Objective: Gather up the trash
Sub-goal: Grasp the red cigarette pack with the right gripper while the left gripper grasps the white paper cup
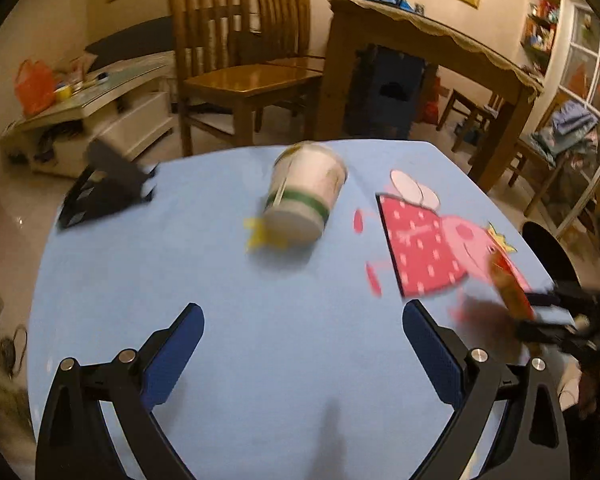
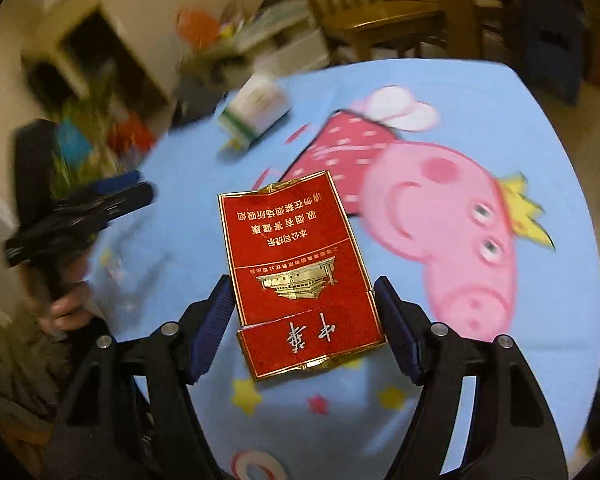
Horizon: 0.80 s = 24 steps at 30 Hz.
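Right claw (image 2: 304, 312) seemingly grips — red packet (image 2: 296, 264)

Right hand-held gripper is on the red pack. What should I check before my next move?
1. Red cigarette pack gripped by the right hand-held gripper: ok, both pads press its side edges.
2. Pack intact: cannot tell; its foil end looks crumpled.
3. Left hand-held gripper free: ok, open and empty.
4. Paper cup collected: not ok, it lies on its side on the blue tablecloth.
5. Trash bin located: cannot tell, none clearly visible.
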### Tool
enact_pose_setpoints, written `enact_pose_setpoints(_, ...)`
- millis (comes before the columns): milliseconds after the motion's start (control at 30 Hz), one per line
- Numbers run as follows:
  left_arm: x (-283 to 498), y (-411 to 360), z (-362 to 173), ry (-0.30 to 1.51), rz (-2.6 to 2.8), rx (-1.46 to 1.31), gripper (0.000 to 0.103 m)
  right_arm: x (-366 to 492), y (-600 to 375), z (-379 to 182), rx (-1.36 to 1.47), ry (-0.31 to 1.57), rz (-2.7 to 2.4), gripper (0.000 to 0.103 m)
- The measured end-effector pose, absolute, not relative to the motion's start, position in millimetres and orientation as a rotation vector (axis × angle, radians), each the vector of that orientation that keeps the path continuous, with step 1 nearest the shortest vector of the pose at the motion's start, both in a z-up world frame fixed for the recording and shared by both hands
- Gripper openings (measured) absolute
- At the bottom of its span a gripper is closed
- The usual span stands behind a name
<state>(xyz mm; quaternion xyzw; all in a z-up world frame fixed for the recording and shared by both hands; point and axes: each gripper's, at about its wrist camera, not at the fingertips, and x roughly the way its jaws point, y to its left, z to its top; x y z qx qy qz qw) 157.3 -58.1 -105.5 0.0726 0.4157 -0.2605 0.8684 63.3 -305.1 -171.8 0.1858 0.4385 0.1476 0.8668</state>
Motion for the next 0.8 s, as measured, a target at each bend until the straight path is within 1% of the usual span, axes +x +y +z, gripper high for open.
enact_pose_setpoints(100, 190, -79, -107, 0.888, -0.552, 0.19, 0.094, 60, -325, -176, 0.477, 0.889, 0.299, 0.07)
enact_pose_setpoints(300, 251, -101, -119, 0.942, -0.57, 0.169, 0.093, 61, -340, -168, 0.512, 0.853, 0.325, 0.07)
enact_pose_setpoints(333, 257, -105, -122, 0.958, -0.578, 0.166, 0.09, 62, -340, -168, 0.513, 0.852, 0.328, 0.07)
enact_pose_setpoints(367, 262, -107, -124, 0.968, -0.581, 0.168, 0.088, 62, -341, -168, 0.511, 0.851, 0.333, 0.07)
enact_pose_setpoints(400, 269, -111, -129, 0.984, -0.581, 0.175, 0.079, 61, -341, -167, 0.509, 0.85, 0.334, 0.07)
enact_pose_setpoints(433, 273, -114, -132, 0.999, -0.587, 0.177, 0.068, 60, -342, -166, 0.51, 0.848, 0.338, 0.07)
enact_pose_setpoints(467, 276, -116, -135, 1.017, -0.599, 0.172, 0.063, 60, -342, -166, 0.512, 0.847, 0.339, 0.07)
enact_pose_setpoints(633, 268, -115, -137, 0.987, -0.563, 0.182, 0.061, 59, -344, -165, 0.517, 0.842, 0.333, 0.07)
enact_pose_setpoints(800, 242, -101, -136, 0.995, -0.527, 0.117, 0.06, 59, -344, -162, 0.501, 0.833, 0.316, 0.07)
